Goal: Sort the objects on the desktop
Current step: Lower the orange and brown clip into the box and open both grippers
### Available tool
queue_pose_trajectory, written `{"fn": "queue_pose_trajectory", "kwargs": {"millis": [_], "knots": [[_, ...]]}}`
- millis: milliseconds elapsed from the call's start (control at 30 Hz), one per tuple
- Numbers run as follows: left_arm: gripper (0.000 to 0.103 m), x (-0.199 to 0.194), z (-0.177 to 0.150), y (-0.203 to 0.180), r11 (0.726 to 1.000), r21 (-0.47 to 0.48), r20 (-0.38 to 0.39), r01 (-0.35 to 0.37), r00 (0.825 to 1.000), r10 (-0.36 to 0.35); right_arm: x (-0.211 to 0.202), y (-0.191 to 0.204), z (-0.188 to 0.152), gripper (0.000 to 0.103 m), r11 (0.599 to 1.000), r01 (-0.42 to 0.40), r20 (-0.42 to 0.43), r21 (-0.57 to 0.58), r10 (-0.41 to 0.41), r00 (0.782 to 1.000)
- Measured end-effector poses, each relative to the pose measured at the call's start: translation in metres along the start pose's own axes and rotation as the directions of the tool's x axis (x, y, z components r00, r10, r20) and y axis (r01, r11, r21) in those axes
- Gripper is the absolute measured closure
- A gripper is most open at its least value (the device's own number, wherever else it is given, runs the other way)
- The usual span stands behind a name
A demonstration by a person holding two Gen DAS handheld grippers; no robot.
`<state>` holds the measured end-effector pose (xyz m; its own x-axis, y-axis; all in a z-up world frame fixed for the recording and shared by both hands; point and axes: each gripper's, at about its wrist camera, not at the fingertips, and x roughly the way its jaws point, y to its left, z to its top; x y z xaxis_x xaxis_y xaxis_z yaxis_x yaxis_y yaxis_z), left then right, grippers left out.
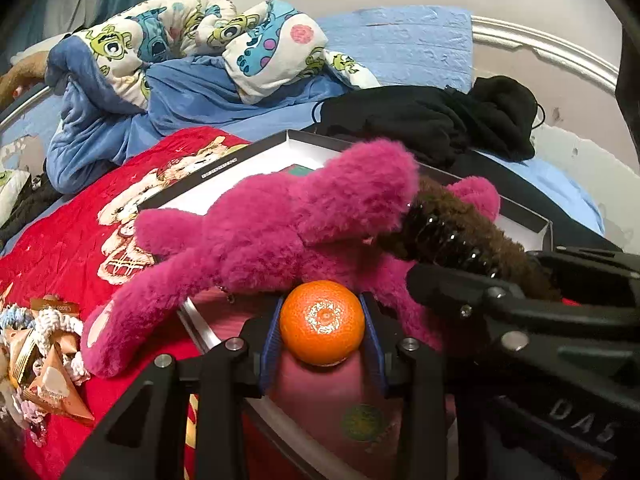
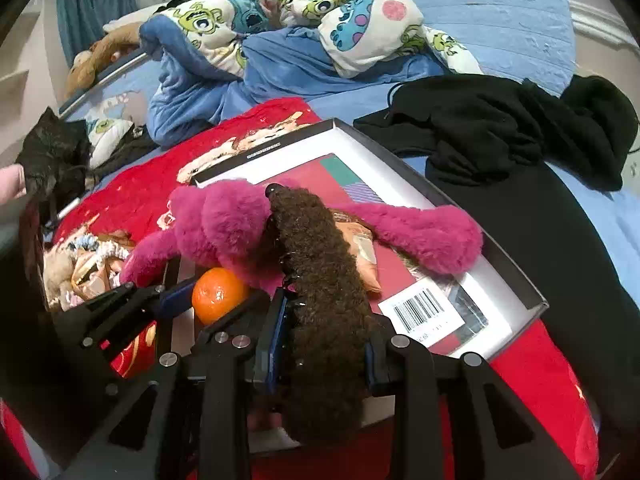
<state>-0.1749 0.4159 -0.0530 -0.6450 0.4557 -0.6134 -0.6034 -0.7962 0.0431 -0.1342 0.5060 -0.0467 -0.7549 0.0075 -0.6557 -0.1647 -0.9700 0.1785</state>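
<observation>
My left gripper (image 1: 322, 322) is shut on an orange tangerine (image 1: 322, 322), held just above the near edge of a shallow box. It also shows in the right wrist view (image 2: 218, 294). My right gripper (image 2: 324, 344) is shut on a brown furry hair claw clip (image 2: 324, 280), also seen in the left wrist view (image 1: 460, 232). A pink plush toy (image 1: 280, 224) sprawls across the open white box (image 2: 516, 280), which holds a red packet with a barcode label (image 2: 420, 312).
The box lies on a red cartoon blanket (image 1: 76, 240) on a bed. Snack packets and knitted items (image 1: 44, 356) lie at the left. Black clothing (image 2: 500, 128) is heaped behind the box. A patterned blue duvet (image 2: 300, 20) is at the back.
</observation>
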Motion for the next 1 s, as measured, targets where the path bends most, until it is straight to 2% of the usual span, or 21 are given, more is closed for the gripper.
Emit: {"fn": "queue_pose_trajectory", "kwargs": {"millis": [633,767,800,833,900,1000], "knots": [[0.064,-0.001,-0.003,-0.005,1.0,0.02,-0.004,-0.005,1.0,0.005,-0.001,-0.001,-0.005,0.072,1.0,-0.01,0.015,-0.011,0.01,1.0],[0.064,-0.003,-0.003,-0.004,1.0,0.014,0.007,-0.026,1.0,0.026,-0.002,-0.002,-0.006,0.071,1.0,-0.02,0.021,-0.009,0.02,1.0],[0.06,-0.004,-0.002,-0.003,1.0,0.009,0.01,-0.022,1.0,0.022,-0.002,-0.003,-0.006,0.071,1.0,-0.021,0.021,-0.009,0.022,1.0],[0.049,-0.006,-0.002,-0.002,1.0,0.001,0.018,-0.019,1.0,0.019,-0.003,-0.003,-0.006,0.071,1.0,-0.022,0.023,-0.009,0.022,0.999],[0.04,-0.01,-0.002,0.001,1.0,-0.008,0.033,-0.022,0.999,0.022,-0.004,-0.003,-0.007,0.07,1.0,-0.019,0.022,-0.017,0.02,1.0],[0.035,-0.015,-0.002,0.001,1.0,-0.012,0.049,-0.021,0.999,0.022,-0.007,-0.004,-0.007,0.066,1.0,-0.017,0.034,-0.012,0.017,0.999]]}}
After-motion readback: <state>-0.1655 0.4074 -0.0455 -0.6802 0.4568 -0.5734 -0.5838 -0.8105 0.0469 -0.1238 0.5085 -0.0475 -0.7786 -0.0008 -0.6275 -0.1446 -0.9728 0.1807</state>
